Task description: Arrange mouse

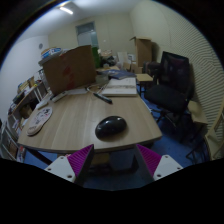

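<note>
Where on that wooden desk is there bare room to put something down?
Bare wood lies left of the black computer mouse, toward the round white object. The far end is crowded by the brown cardboard box and papers. The open tongs hold nothing.

No legible text or labels.

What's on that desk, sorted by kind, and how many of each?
Mouse: 1
Cardboard box: 1
Open book: 1
Total: 3
All three lie on the desk. The mouse sits just ahead of the open gripper, untouched.
</note>
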`<state>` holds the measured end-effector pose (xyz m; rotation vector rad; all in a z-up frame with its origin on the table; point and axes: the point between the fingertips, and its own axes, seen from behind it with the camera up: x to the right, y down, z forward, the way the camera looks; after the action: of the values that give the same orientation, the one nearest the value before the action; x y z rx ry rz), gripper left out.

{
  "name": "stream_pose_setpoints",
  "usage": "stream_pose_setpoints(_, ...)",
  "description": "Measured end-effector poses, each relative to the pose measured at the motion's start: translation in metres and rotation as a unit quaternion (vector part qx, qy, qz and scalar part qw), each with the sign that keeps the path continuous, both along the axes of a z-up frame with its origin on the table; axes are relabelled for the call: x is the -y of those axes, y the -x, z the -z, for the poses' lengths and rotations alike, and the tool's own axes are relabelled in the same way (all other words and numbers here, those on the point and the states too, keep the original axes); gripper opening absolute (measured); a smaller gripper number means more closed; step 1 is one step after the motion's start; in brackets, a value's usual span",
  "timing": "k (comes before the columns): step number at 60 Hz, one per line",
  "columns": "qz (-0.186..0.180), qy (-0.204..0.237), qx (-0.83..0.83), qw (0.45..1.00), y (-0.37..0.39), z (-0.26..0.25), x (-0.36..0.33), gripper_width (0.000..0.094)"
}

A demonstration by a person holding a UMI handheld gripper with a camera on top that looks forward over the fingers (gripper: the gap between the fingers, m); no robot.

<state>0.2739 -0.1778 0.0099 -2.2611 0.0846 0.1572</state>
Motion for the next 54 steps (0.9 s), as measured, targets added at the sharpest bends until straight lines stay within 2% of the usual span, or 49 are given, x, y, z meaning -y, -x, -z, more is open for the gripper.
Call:
stream_pose_setpoints(8, -0.016, 0.001, -0.006, 1.000, 0.029, 0.020, -0.036, 0.0829)
stream_pose_setpoints(31, 0.028, -0.055, 0.066, 0.996, 0.032, 0.026, -0.143, 0.0833)
stream_pose_setpoints(37, 0.057, -0.078, 0.065, 0.993, 0.032, 0.024, -0.157, 0.0757)
stream_pose_setpoints(40, 0.064, -0.086, 0.063, 0.992, 0.036, 0.024, -0.160, 0.0554)
stream_pose_setpoints(42, 0.075, -0.086, 0.062, 0.992, 0.036, 0.025, -0.160, 0.0555)
stream_pose_setpoints(45, 0.085, -0.077, 0.061, 0.992, 0.035, 0.026, -0.160, 0.0488)
stream_pose_setpoints(54, 0.120, -0.029, 0.029, 0.992, 0.041, 0.022, -0.153, 0.0393)
